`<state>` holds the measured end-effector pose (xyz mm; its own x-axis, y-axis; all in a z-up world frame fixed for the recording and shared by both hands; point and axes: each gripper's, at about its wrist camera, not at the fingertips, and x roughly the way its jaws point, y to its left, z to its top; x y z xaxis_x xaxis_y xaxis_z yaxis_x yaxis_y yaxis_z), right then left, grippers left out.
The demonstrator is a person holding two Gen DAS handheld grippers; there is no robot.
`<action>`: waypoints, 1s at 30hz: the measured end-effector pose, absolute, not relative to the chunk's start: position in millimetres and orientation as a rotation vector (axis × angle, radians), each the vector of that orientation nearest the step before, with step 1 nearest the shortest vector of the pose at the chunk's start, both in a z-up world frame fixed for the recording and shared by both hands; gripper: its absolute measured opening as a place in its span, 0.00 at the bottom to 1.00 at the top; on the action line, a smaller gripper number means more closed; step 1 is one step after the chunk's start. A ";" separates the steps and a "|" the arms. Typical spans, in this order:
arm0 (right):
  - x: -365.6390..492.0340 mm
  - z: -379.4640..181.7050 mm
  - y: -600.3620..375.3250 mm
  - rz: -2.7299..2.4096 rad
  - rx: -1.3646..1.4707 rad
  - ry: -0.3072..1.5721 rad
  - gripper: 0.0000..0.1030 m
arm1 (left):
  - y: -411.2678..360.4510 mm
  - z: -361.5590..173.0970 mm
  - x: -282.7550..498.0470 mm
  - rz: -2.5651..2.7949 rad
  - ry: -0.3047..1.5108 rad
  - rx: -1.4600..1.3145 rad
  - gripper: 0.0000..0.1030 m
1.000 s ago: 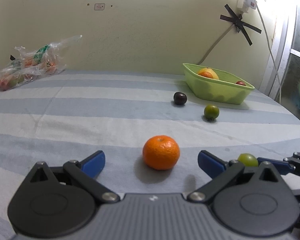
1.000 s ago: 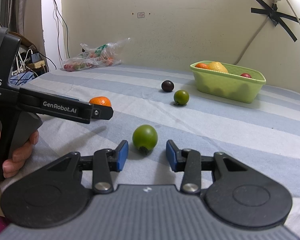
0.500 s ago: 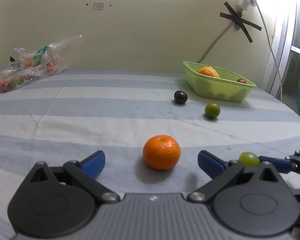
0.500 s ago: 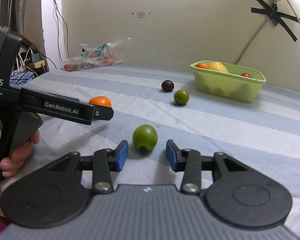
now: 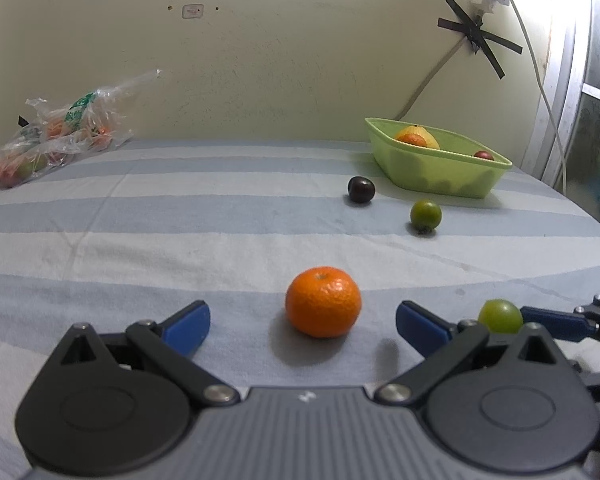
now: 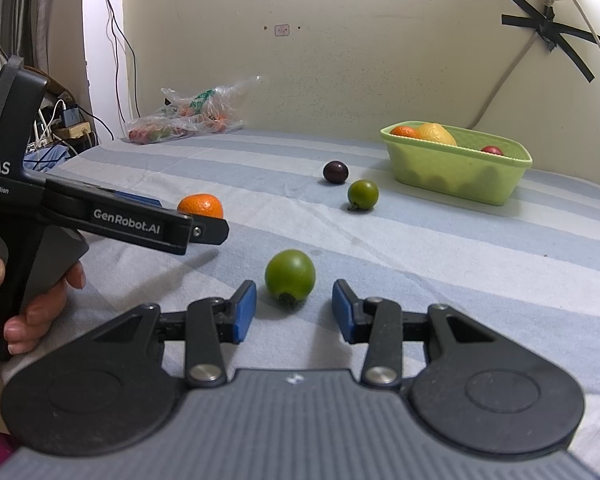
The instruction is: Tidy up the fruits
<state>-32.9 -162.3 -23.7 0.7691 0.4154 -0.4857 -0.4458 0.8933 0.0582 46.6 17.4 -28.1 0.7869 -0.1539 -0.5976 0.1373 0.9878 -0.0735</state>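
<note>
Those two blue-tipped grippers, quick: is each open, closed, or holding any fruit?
Left gripper: open, empty, round orange mandarin between its pads, untouched.
Right gripper: open, empty, round green fruit just ahead, untouched.

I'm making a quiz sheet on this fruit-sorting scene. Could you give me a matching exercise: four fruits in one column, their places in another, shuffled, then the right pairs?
Things:
1. orange mandarin
2. near green fruit
3. dark plum
4. yellow lemon

Places:
A. inside the green basket
B. on the cloth, before the open right gripper
C. on the cloth, before the open left gripper
D. on the cloth, left of the basket

Pairs: 1-C, 2-B, 3-D, 4-A
</note>
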 end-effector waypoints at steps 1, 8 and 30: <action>-32.4 -23.7 -163.3 0.468 -0.061 0.512 0.43 | 17.1 -28.2 46.9 -0.157 0.647 -0.025 1.00; -31.8 -23.6 -165.0 0.473 -0.054 0.511 0.43 | 15.1 -28.9 48.1 -0.155 0.657 0.001 1.00; -32.5 -22.7 -167.0 0.486 -0.051 0.509 0.43 | 8.5 -25.5 45.9 -0.216 0.630 0.055 0.55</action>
<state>-32.5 -167.0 -22.7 0.7626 0.4337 -0.4800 -0.4587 0.8857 0.0716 45.9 8.5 -25.5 0.7865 -0.1832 -0.5898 0.2168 0.9761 -0.0140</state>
